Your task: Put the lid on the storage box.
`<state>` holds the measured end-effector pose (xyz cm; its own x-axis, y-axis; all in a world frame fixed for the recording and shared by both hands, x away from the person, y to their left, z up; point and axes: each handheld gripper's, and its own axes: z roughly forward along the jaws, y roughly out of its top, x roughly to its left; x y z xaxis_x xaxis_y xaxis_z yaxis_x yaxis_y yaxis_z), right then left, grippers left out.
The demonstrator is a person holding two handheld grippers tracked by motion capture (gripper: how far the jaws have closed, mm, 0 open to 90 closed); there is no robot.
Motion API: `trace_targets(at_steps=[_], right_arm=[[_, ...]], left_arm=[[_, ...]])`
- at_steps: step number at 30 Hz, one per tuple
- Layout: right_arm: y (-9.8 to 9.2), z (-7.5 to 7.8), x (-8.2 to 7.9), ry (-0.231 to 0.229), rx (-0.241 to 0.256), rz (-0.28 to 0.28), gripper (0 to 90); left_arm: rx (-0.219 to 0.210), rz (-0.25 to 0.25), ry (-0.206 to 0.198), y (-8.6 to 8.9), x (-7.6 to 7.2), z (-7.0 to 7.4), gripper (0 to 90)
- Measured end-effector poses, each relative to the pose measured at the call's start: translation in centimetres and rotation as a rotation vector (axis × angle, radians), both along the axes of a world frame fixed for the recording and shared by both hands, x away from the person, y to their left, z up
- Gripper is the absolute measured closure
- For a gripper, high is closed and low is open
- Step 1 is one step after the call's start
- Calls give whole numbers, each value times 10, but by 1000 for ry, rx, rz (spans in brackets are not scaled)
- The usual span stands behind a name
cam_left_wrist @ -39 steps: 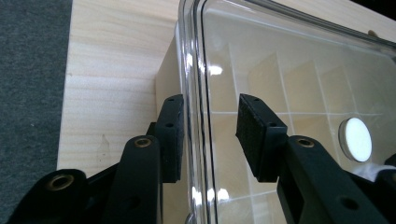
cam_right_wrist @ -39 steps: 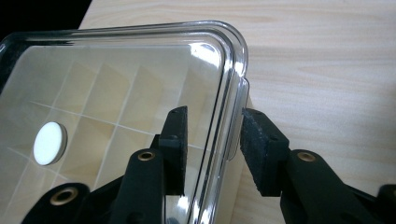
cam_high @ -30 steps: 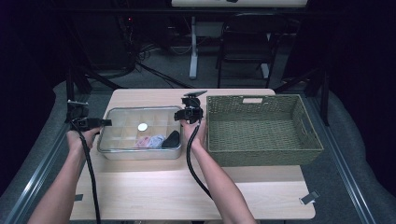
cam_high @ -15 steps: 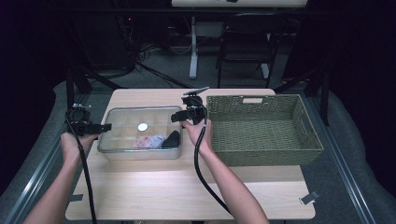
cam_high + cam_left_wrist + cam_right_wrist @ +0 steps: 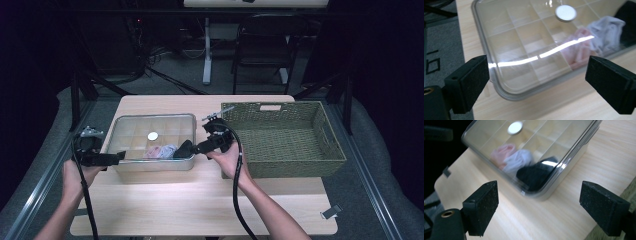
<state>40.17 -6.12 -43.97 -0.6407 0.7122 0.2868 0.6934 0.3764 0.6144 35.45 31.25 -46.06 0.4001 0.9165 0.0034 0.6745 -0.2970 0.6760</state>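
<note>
A clear box [image 5: 151, 142] with a lid sits on the table [image 5: 200, 200], left of a woven basket [image 5: 285, 137] — the two are just beside each other. The box is split into compartments; a white disc [image 5: 152, 135] marks the middle of the lid. At the near right end of the box lie a pink cloth [image 5: 152, 151], a white cloth [image 5: 167, 150] and a black cloth [image 5: 183, 148], side by side.

The left tongs [image 5: 120, 157] are at the box's near left corner, held by the left hand [image 5: 80, 172]. In the left gripper view the left tongs [image 5: 537, 82] stand wide, the jaws either side of that corner [image 5: 506, 92] and not touching it.

The right tongs [image 5: 192, 148] are at the near right corner, between box and basket, in the right hand [image 5: 227, 157]. In the right gripper view the right tongs [image 5: 539, 207] also gape wide — the corner with the black cloth [image 5: 536, 176] lies between the jaws, clear of both.
</note>
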Motion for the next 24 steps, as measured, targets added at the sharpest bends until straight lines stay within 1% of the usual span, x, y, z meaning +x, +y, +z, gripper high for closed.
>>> trace_targets(at_steps=[1, 2, 4, 7, 8, 9, 10, 11, 13, 14, 15, 16, 17, 19, 20, 21, 22, 23, 24], right_arm=[[-2, 0, -9, -12, -8, 19, 143], [-4, -1, -14, -19, -3, 31, 140], [-8, -2, -28, -20, -5, 67, 134], [-15, -6, -48, -43, -1, 101, 119], [-18, -8, -54, -46, -5, 112, 116], [-20, -10, -58, -46, -7, 117, 112], [-24, -14, -68, -53, -7, 122, 110], [-27, -15, -72, -57, -17, 132, 105], [-33, -19, -82, -65, -21, 142, 102], [-37, -22, -89, -70, -24, 147, 93], [-42, -25, -95, -71, -29, 148, 91], [-45, -27, -98, -75, -33, 147, 87], [-49, -29, -102, -76, -34, 147, 81], [-60, -35, -111, -89, -48, 139, 72], [-65, -38, -115, -89, -48, 136, 65], [-70, -41, -119, -87, -44, 132, 64], [-76, -44, -123, -85, -46, 130, 60], [-81, -48, -127, -83, -55, 126, 55], [-85, -51, -129, -81, -55, 116, 55]], left_arm=[[1, -6, -1, -2, -4, 0, 45], [0, -17, -1, -4, -8, 0, 43], [-5, -34, -2, -10, -18, -3, 28], [-1, -62, 0, -17, -31, -8, 13], [-1, -59, -8, -20, -34, -11, 7], [-2, -75, -1, -22, -40, -13, 3], [-5, -77, 3, -24, -43, -15, 2], [-3, -83, 3, -26, -47, -17, 1], [4, -97, 7, -31, -54, -21, 0], [8, -101, 1, -34, -58, -24, 0], [8, -107, 9, -35, -60, -24, 0], [7, -107, 6, -37, -63, -26, 0], [16, -117, 12, -40, -66, -29, 0], [27, -134, 29, -43, -71, -32, 0], [28, -132, 26, -45, -73, -34, 0], [26, -139, 34, -46, -74, -35, 0], [30, -140, 32, -48, -76, -37, 0], [29, -146, 41, -48, -77, -37, 0], [29, -145, 37, -50, -79, -40, 0]])
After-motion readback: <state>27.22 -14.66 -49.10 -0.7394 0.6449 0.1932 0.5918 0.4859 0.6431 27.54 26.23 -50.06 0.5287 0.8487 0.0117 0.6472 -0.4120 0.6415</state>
